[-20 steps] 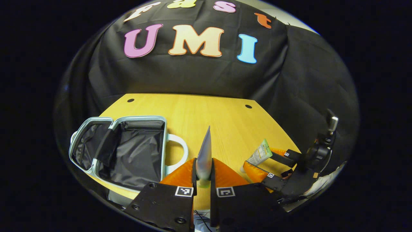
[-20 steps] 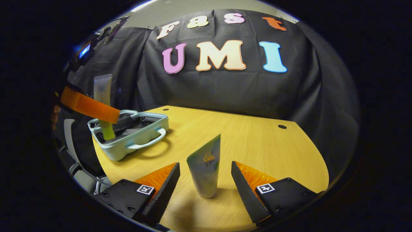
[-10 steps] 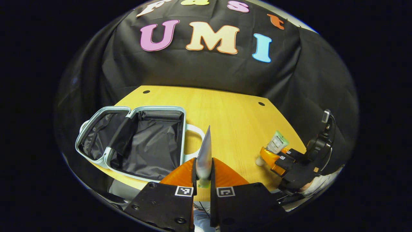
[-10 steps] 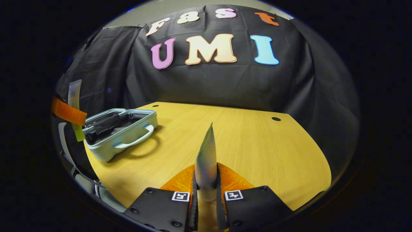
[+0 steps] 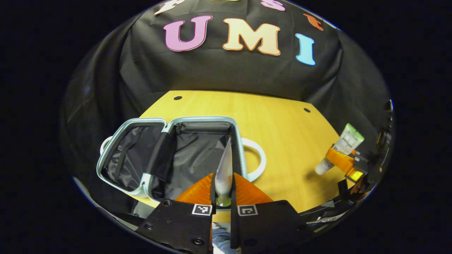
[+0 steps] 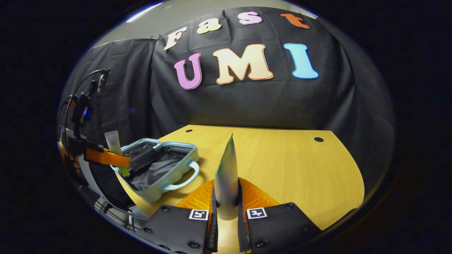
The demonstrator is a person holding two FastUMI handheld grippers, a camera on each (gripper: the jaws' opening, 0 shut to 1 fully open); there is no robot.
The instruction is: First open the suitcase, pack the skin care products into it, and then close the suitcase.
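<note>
The pale blue suitcase (image 5: 240,141) lies open on the wooden table (image 5: 282,120), showing its black lining. My left gripper (image 5: 223,187) is shut on a pale tube (image 5: 224,165) held upright over the suitcase's near right corner. In the right gripper view, my right gripper (image 6: 226,203) is shut on a second tube (image 6: 226,173), lifted above the table. That view shows the suitcase (image 6: 176,173) at the left, with the left gripper (image 6: 109,159) and its tube (image 6: 113,141) over its near end. The left gripper view shows the right gripper (image 5: 340,160) holding its tube (image 5: 348,139) at the far right.
The suitcase's white handle (image 5: 257,165) sticks out toward the table's middle. Two round holes (image 5: 177,98) mark the table's far corners. Black cloth closes the booth behind and beside the table. Cables and a camera mount (image 6: 83,106) rise behind the left gripper.
The right gripper has shut on the standing tube and lifted it off the table. The left gripper has carried its tube leftward, from beside the handle to above the open suitcase.
</note>
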